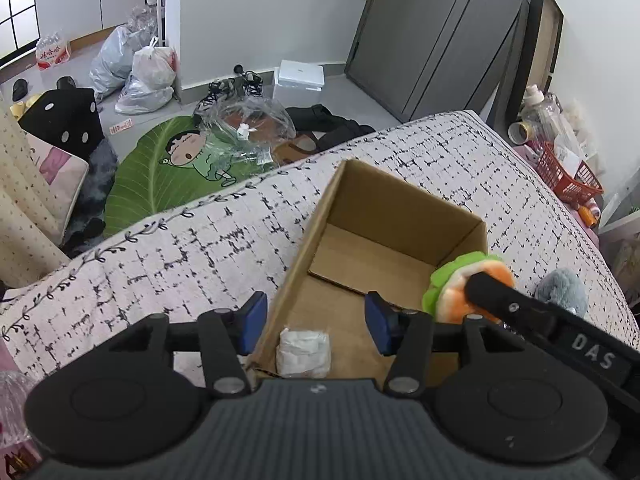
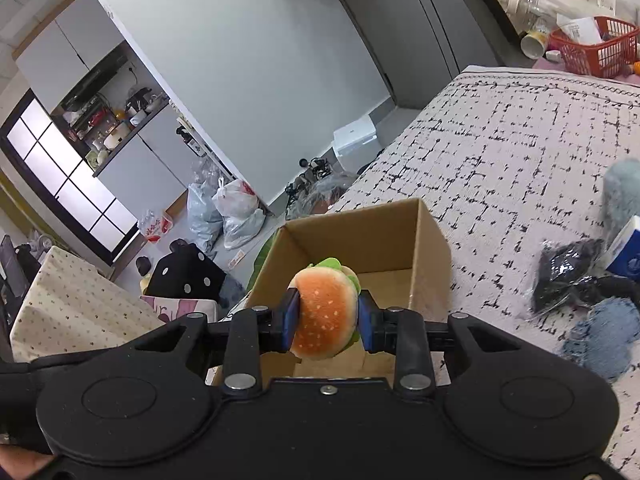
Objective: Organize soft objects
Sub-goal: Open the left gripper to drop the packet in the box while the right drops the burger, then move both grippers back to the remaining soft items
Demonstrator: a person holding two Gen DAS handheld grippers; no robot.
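1. The cardboard box (image 1: pixel 384 240) stands open on the patterned bedspread (image 1: pixel 180 248).
2. The right gripper (image 2: pixel 329 316) clamps a plush hamburger (image 2: pixel 326 312) between its blue pads, held over the box's near edge.
3. The left gripper (image 1: pixel 316 322) hangs over the box's left wall, jaws apart, gripping nothing.
4. A white wrapped packet (image 1: pixel 304 352) lies on the box floor, below the left gripper.
5. A grey-blue plush (image 2: pixel 622 196) lies on the bedspread, right of the box.
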